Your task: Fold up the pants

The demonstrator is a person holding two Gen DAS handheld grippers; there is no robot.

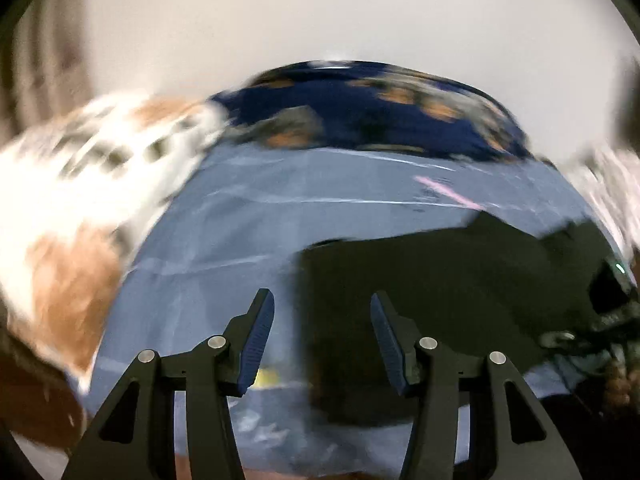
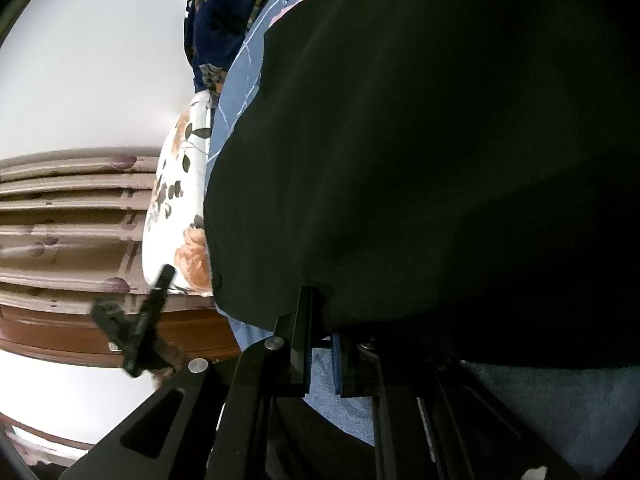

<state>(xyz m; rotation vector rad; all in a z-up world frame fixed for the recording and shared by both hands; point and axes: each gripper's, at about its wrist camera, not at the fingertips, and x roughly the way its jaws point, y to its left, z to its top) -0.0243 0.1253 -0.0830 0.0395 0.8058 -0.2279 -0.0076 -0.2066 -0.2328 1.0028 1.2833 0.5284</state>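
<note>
In the left wrist view, a white pillow (image 1: 68, 200) with orange flowers is smearing across the left edge of the frame, blurred. Right of it, a blue sheet (image 1: 224, 216) with thin pale lines is filling the middle. Along the top centre a dark navy floral cloth (image 1: 360, 120) is lying behind the sheet. At the bottom centre the left gripper (image 1: 322, 328) is hanging released, its two blue-padded fingers standing well apart with nothing between them but sheet and the cloth's edge below. The black pants (image 1: 440, 280) are lying on the sheet across the lower right, their left edge running down just between the fingers. At the far right edge a dark piece of gear is showing, too blurred to identify.

In the right wrist view, a brown wooden frame (image 2: 68, 216) is crossing the left side, with the other gripper showing dark and blurred in front of it. Further right the pillow (image 2: 176, 200) is sitting beside the sheet (image 2: 236, 92), the navy cloth (image 2: 216, 12) above them. The pants (image 2: 420, 140) are filling the centre and right. At the bottom centre the right gripper (image 2: 324, 344) is clenching the pants' lower hem.
</note>
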